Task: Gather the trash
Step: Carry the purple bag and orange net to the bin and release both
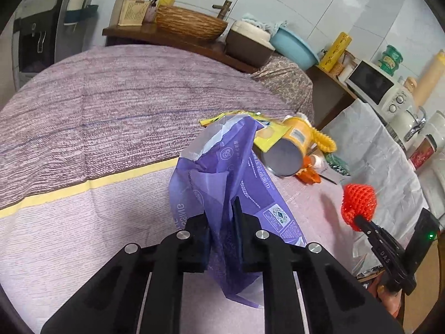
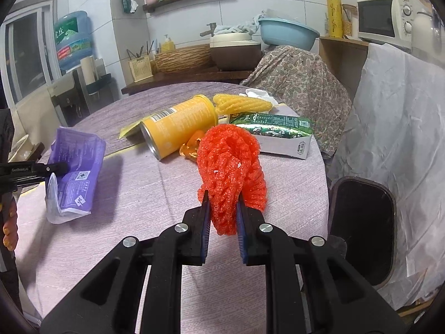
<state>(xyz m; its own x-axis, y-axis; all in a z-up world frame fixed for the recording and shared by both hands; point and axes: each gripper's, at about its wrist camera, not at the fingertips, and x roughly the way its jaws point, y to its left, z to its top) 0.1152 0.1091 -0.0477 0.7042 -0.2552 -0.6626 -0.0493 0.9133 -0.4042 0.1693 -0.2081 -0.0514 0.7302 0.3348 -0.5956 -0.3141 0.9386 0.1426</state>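
Jaws of the left gripper [image 1: 221,239] pinch a purple wrapper [image 1: 222,172] above the table [image 1: 83,194]; the right gripper [image 2: 222,220] clamps an orange foam net [image 2: 230,161]. A yellow can [image 2: 178,125] and green carton [image 2: 278,130] lie beyond. The dark bin [image 2: 361,222], probably the target, sits at the table's edge; a thin pinch could let the wrapper slip.

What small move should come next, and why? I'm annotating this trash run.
Probably carry the red foam net, clamped in the right gripper, over the dark bin just to its right; the left gripper already holds the purple wrapper.
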